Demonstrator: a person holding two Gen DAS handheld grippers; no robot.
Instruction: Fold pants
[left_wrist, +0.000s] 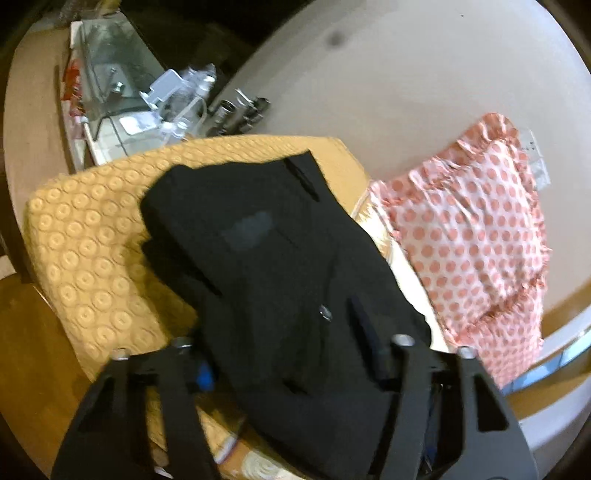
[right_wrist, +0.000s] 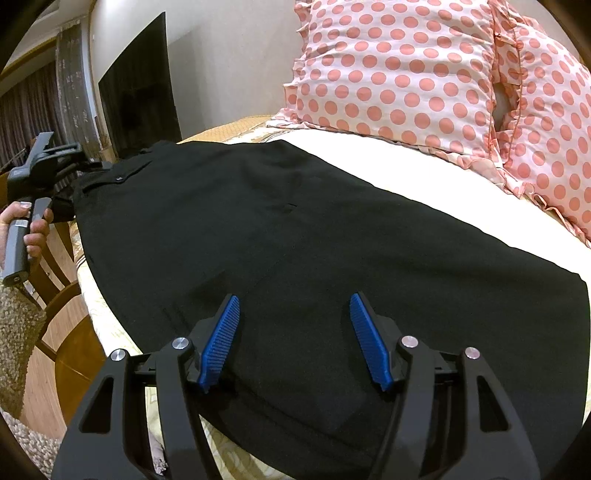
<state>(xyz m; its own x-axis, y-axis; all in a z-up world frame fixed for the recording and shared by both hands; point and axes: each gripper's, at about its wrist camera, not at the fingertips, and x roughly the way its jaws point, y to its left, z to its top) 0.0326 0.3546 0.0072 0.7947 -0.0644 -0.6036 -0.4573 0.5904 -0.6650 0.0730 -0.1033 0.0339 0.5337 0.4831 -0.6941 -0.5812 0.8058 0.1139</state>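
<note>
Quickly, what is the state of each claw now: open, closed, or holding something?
Left claw: open, over the black fabric pants, gripping nothing.
Right claw: open, its blue ribbed pads apart above the pants, holding nothing.

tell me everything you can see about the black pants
The black pants look like plain, matte woven cloth, spread flat and fairly smooth across the bed, beside the polka-dot pillow. A waistband with a small dark button sits at the far end, where the left gripper meets the fabric; whether it grips there cannot be told. The right gripper hangs open over the near end, not clamping it. The left wrist view shows belt loops and a small metal clasp.
</note>
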